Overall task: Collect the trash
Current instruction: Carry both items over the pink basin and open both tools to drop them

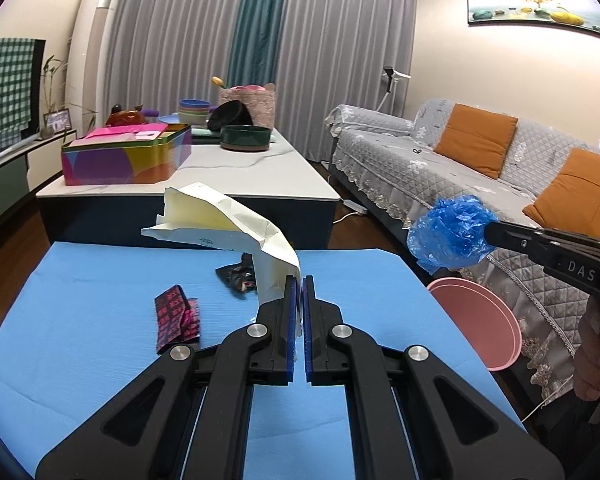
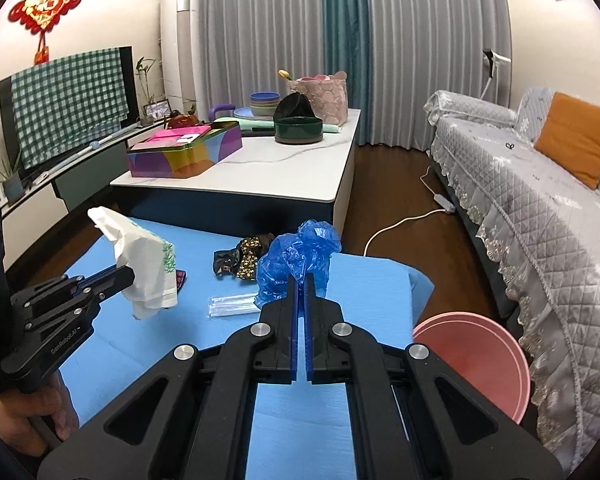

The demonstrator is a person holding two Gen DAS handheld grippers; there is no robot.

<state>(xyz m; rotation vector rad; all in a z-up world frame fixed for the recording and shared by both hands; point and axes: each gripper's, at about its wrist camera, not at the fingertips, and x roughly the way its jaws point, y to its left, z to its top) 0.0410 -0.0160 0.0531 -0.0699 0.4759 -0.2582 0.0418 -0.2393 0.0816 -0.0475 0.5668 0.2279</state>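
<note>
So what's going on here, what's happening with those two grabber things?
A person is clearing trash off a blue mat with two handheld grippers. The left gripper is shut on a crumpled white paper wrapper, and the right gripper is shut on a blue plastic bag; both are lifted off the mat. A pink bin sits beside the mat. A red wrapper, dark wrappers and a clear packet lie on the mat.

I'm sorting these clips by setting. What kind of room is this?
Most likely a home living room: a quilt-covered sofa with orange cushions, floor-length curtains, and a covered television on a low cabinet by a coffee table.
</note>
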